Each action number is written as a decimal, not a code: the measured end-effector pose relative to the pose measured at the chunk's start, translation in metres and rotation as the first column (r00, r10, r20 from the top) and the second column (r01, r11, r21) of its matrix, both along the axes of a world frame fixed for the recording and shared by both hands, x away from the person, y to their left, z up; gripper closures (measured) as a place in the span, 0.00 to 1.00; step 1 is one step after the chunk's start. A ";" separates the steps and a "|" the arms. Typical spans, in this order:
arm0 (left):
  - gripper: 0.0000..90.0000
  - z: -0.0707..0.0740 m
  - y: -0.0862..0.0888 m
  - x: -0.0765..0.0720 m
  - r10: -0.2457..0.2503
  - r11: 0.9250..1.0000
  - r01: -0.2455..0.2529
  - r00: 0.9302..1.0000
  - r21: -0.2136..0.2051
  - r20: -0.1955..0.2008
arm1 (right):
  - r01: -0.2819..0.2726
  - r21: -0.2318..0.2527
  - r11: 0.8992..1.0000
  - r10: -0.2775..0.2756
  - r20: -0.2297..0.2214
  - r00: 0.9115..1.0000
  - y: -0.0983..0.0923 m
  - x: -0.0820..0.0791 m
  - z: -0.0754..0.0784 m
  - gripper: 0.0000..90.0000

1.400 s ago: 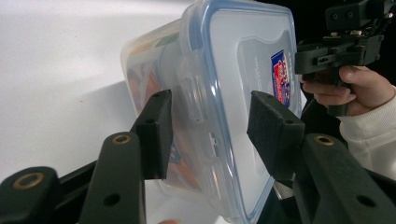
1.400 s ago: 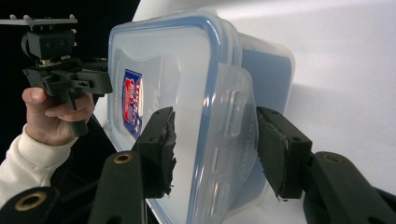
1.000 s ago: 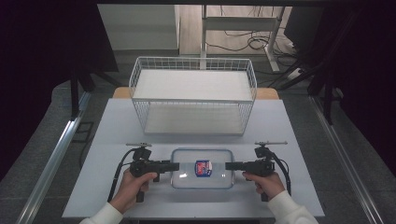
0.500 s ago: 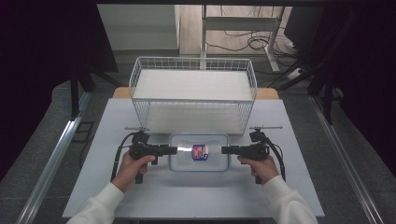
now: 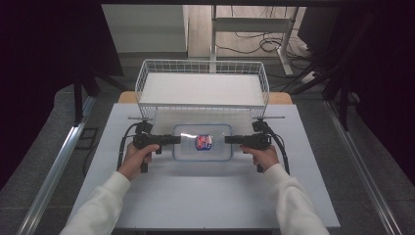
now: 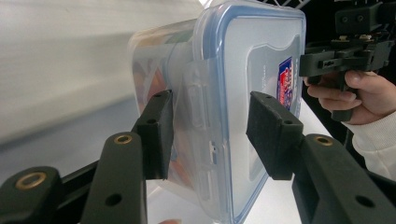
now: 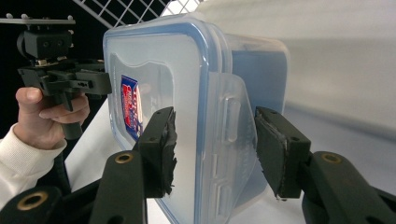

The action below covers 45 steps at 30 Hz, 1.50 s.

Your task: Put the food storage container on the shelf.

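The left gripper (image 5: 172, 139) and right gripper (image 5: 231, 139) each clamp one end of the box (image 5: 202, 142), lidded in blue, which sits between them just in front of the wire basket (image 5: 202, 88) on the table (image 5: 205, 196).

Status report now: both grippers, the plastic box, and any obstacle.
Left gripper and right gripper each shut on one end of the plastic box, lid on. Box just short of the wire basket. Nothing between them.
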State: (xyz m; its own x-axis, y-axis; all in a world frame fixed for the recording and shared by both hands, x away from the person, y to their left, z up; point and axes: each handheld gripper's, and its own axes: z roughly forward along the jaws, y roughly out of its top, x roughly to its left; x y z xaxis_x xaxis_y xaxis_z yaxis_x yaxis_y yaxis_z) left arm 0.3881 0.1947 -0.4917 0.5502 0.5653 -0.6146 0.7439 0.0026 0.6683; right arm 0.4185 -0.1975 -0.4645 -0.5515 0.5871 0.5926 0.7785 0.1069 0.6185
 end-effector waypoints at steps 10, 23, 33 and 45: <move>0.58 -0.016 -0.002 0.011 0.031 0.999 -0.032 0.999 -0.007 -0.040 | 0.035 0.004 0.999 -0.035 0.011 0.999 0.001 0.013 -0.018 0.54; 0.56 -0.023 -0.005 0.018 0.104 0.993 -0.107 0.992 -0.047 -0.074 | 0.154 0.009 0.988 -0.154 -0.008 0.988 0.004 0.017 -0.025 0.53; 0.32 -0.025 -0.012 0.019 0.167 0.985 -0.170 0.983 -0.032 -0.077 | 0.259 -0.067 0.963 -0.250 0.121 0.961 0.018 0.002 -0.019 0.42; 0.32 -0.005 -0.003 -0.036 0.125 0.975 -0.131 0.991 0.178 0.049 | 0.176 -0.186 0.967 -0.101 0.352 0.930 -0.003 -0.054 0.002 0.45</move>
